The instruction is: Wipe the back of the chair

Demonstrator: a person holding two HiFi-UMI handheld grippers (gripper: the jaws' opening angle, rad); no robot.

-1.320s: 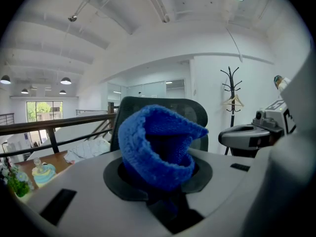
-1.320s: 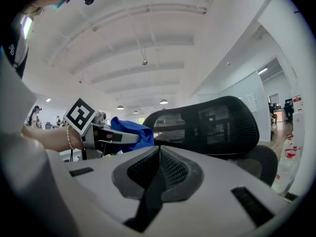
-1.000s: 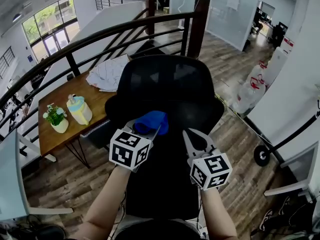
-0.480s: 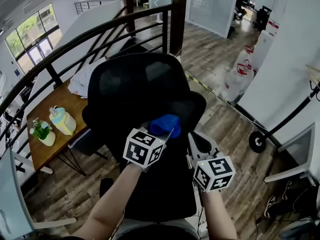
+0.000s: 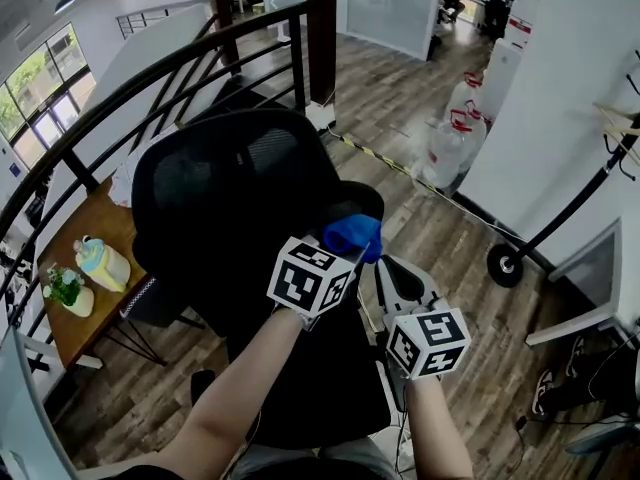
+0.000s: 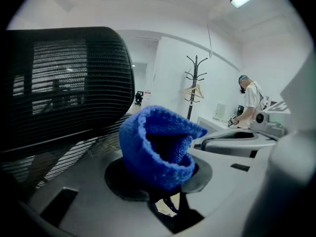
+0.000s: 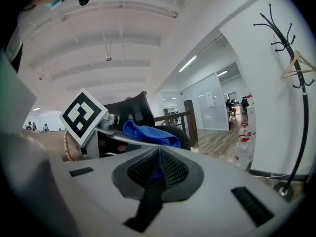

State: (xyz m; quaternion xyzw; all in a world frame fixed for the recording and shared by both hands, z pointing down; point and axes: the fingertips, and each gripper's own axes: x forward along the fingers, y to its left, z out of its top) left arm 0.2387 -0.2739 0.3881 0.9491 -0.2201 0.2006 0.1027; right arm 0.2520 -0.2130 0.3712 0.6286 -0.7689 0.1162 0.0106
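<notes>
One blue cloth pinched in left gripper; right gripper closed, empty.

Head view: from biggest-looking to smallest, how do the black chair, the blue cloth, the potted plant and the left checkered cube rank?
1. Black chair.
2. Marker cube, enlarged by nearness to the camera.
3. Blue cloth and potted plant look about alike; the plant lies far below, so no ranking.
</notes>
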